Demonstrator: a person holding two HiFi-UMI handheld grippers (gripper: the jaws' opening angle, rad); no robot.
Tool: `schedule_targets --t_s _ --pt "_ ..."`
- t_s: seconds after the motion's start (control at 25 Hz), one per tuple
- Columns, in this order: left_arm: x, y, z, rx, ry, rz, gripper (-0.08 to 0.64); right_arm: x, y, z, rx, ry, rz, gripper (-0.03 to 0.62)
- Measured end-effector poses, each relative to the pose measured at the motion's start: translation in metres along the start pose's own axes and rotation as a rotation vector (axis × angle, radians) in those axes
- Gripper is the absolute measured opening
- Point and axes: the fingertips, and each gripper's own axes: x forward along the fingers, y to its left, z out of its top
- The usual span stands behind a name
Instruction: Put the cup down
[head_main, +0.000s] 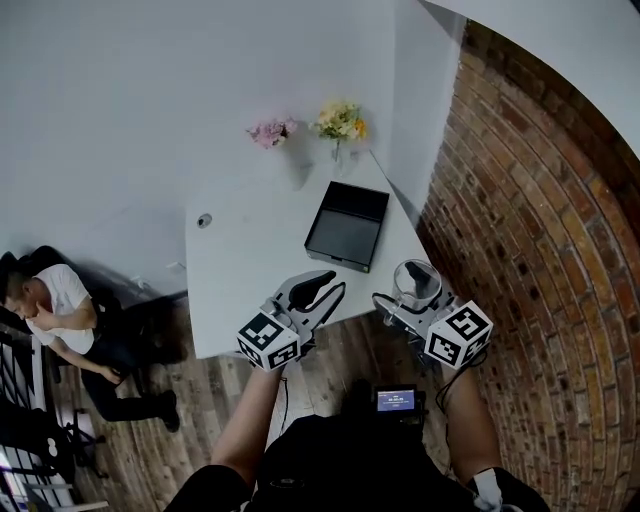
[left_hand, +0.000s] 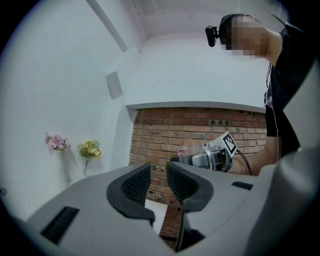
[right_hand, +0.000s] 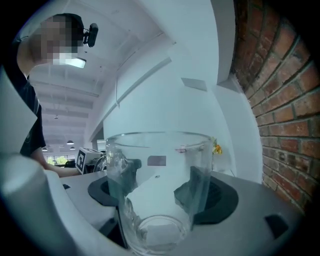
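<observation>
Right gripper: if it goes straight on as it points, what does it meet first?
Probably the black tray: the right gripper, shut on the cup, points toward its right edge. Height is unclear; it may pass above the table.

Right gripper view: cup (right_hand: 157, 165), base cut by the lower edge; pads (right_hand: 194, 190) of the right claw (right_hand: 159, 184) seen only through its glass wall. Head view: round item (head_main: 204, 220) on the counter (head_main: 250, 275), too small to identify; wearer's torso (head_main: 345, 465) clipped below.

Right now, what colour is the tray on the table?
Black. The tray shows best in the head view.
</observation>
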Motion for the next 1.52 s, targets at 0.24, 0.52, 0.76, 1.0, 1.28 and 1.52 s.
schedule_targets --t_s 0.24,0.52,0.76,1.0,1.28,1.52 --pt "0.022 0.02 -0.001 0.001 0.022 0.02 0.092 0.016 -0.026 0.005 0.009 0.001 0.022 0.407" --pt "0.025 0.032 -0.004 -0.008 0.035 0.024 0.092 0.03 -0.032 0.001 0.021 0.012 0.032 0.407" --pt "0.018 0.041 -0.005 -0.022 0.03 -0.004 0.092 0.046 -0.024 -0.001 0.024 0.018 0.02 0.407" --pt "0.011 0.054 -0.003 -0.026 0.016 -0.024 0.092 0.061 -0.017 0.0 0.019 0.019 0.008 0.407" --pt "0.005 0.059 -0.003 -0.023 0.021 -0.058 0.092 0.071 -0.016 -0.001 0.021 0.022 -0.005 0.407" --pt "0.004 0.067 -0.009 -0.029 0.045 -0.054 0.081 0.079 -0.017 -0.008 0.035 0.034 0.001 0.407"
